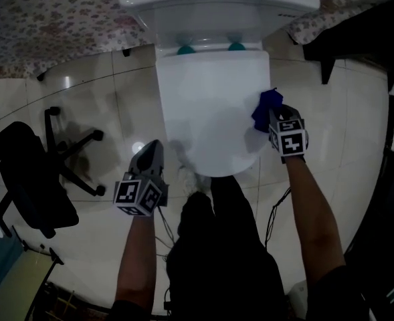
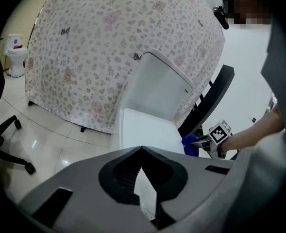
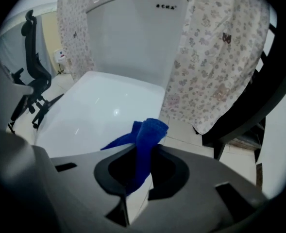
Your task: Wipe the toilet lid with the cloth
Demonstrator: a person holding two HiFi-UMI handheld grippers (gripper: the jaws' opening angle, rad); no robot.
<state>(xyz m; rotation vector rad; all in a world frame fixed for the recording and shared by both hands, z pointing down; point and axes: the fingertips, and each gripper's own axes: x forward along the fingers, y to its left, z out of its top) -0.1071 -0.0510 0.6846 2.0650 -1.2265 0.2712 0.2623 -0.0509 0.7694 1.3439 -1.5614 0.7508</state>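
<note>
The right gripper (image 1: 275, 114) is clamped on the cloth (image 1: 265, 107), which pokes ahead of it over the lid's (image 1: 210, 102) right edge, while the left gripper (image 1: 154, 150) hangs closed and empty off the lid's front left.

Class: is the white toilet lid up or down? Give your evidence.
Down: the white toilet lid lies flat, its unbroken top surface covering the whole seat opening.
</note>
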